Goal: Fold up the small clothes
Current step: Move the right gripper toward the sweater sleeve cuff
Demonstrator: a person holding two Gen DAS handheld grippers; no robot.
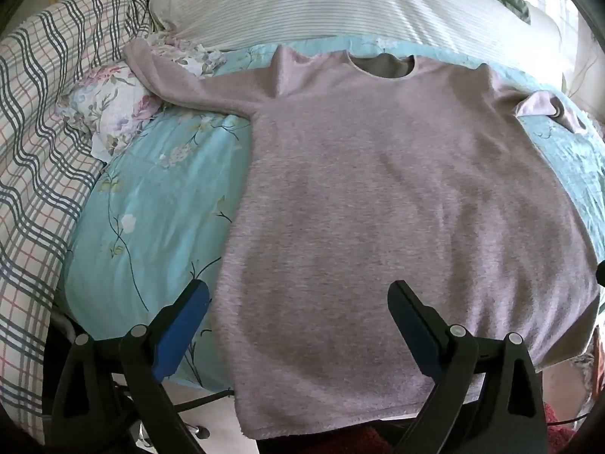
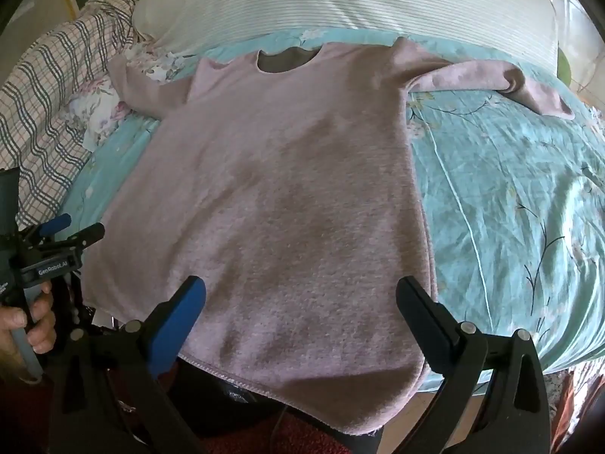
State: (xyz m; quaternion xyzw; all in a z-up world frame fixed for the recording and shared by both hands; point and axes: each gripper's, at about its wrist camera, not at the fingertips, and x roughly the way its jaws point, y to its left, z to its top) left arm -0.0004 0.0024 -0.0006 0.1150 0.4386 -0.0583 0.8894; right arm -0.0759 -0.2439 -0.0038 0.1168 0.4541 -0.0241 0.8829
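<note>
your pink sweater [image 1: 378, 196] lies flat, front up, on the bed's teal floral sheet [image 1: 151, 204], neckline at the far end toward the striped pillow [image 1: 321, 3], hem hanging over the near bed edge. one sleeve [image 1: 166, 75] runs out onto a crumpled floral cloth [image 1: 109, 113] beside the plaid quilt [image 1: 34, 132]; that side is crowded. the other sleeve [image 2: 491, 87] is bent on the sheet, with a wide bare stretch of sheet beyond it in the right wrist view, so that side gives you open room.

your left hand-held gripper [image 1: 298, 295] is released, jaws spread wide, hovering over the hem's left part; one finger sits above the sheet just outside the sweater's side edge, the other above the fabric. nothing is between the pads.

your right hand-held gripper [image 2: 300, 291] is also released and wide, over the hem's right part, its outer finger near the side seam. neither grips cloth. your hand [image 2: 34, 317] on the left tool's handle shows at the right view's left edge.
</note>
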